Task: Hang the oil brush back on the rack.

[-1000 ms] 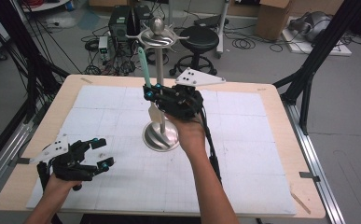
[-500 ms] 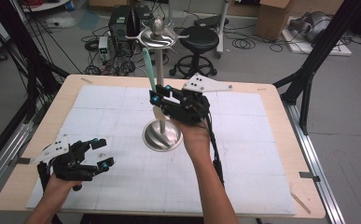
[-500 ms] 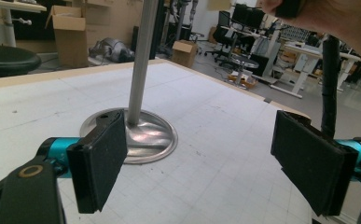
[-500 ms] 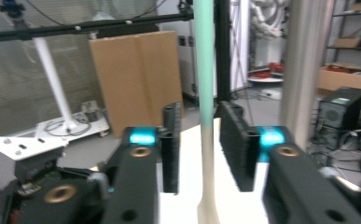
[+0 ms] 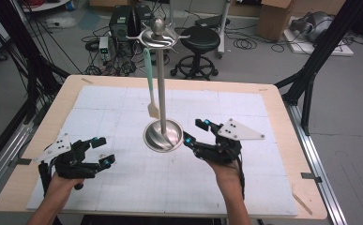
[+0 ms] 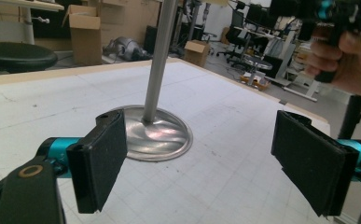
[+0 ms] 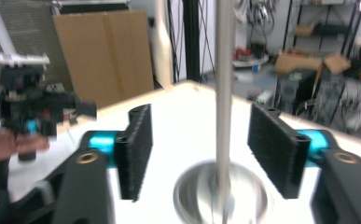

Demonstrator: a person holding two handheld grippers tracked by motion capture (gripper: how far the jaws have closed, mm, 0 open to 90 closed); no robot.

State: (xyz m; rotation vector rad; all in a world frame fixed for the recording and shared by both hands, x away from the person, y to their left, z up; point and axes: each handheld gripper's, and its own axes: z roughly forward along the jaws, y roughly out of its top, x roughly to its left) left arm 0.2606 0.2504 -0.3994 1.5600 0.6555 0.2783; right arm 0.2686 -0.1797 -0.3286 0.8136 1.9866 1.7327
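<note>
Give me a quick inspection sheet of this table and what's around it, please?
Surface: wooden table under a white gridded mat.
Job's things: tall metal stand upright on its round base; a green-handled spatula hangs from a top hook, clear of the mat.
Clutter: nothing seen on the mat.
Grippers: left gripper low over the mat's left part, jaws open and empty. Right gripper beside the stand's base, jaws just opened, nothing pressed between them; the stand's pole rises beyond them in the right gripper view.
Cables: tangled leads on the floor behind the table.
Surroundings: black stool, cardboard boxes, black frame posts.
</note>
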